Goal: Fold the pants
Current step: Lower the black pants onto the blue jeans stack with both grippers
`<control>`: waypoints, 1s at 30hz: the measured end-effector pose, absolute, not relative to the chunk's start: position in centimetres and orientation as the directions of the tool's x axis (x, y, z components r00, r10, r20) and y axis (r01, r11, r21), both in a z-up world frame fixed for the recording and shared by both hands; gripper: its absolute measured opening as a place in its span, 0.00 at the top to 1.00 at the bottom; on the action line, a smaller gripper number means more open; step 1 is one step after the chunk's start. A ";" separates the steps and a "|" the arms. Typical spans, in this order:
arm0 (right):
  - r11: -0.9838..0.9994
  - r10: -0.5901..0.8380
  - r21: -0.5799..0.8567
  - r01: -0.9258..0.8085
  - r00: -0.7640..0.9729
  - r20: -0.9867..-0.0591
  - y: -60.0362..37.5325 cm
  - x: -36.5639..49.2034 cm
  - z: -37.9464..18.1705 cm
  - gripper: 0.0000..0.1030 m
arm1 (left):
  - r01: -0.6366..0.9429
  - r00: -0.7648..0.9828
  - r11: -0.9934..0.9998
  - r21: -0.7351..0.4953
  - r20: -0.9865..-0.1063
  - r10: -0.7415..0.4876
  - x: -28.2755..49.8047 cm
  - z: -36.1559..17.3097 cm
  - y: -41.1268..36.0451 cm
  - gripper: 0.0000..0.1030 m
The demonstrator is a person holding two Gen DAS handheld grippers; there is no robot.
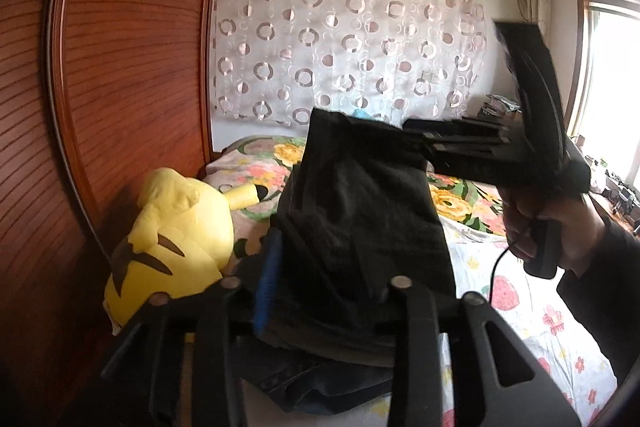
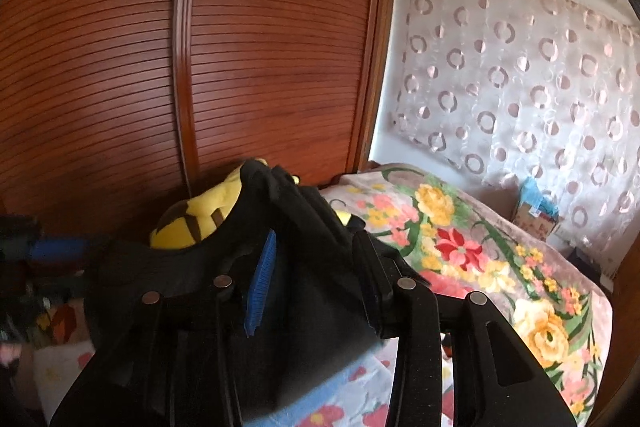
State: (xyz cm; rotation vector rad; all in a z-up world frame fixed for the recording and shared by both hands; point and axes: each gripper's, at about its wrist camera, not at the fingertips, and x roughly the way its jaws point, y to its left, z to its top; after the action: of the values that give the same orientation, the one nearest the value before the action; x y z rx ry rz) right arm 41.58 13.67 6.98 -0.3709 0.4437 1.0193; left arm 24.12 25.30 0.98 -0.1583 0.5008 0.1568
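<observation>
gripping black pants (image 1: pixel 360 227) aloft, left gripper (image 1: pixel 320 291) and right gripper (image 2: pixel 312 291), fingertips cloth-hidden

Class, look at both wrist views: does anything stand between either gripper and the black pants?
Nothing visible does. The left gripper and the right gripper both already pinch the pants, held up above the bed. The yellow plush lies off to the side by the wardrobe.

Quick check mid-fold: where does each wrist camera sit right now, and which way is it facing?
Left wrist: on the left gripper, facing the curtain across the bed; shows the right gripper and right hand.
Right wrist: on the right gripper, facing the wardrobe; own fingers only.
Shared: black pants, yellow plush, curtain, bed.
</observation>
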 end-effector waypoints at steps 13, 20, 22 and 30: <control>0.515 0.697 0.002 -0.857 0.417 -0.584 11.9 43.9 3.7 0.62 | -0.158 0.819 0.981 -0.112 -0.570 0.067 27.3 -0.7 24.0 0.42; 0.549 0.685 0.059 -0.834 0.409 -0.603 11.7 45.5 2.3 0.62 | -0.168 0.784 0.982 -0.085 -0.615 0.081 27.8 -2.9 23.8 0.42; 0.551 0.689 0.068 -0.832 0.408 -0.598 11.5 45.3 2.2 0.62 | -0.169 0.785 0.982 -0.083 -0.614 0.084 27.6 -3.2 23.7 0.42; 0.558 0.700 0.064 -0.827 0.429 -0.571 9.2 42.0 4.1 0.62 | -0.171 0.786 0.981 -0.091 -0.613 0.080 26.3 -2.2 23.3 0.42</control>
State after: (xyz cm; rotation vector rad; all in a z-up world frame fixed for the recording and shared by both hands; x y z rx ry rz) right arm 42.02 9.21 4.08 -0.2406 0.5897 0.9646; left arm 26.32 23.27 -2.19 -0.1450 0.6535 0.1358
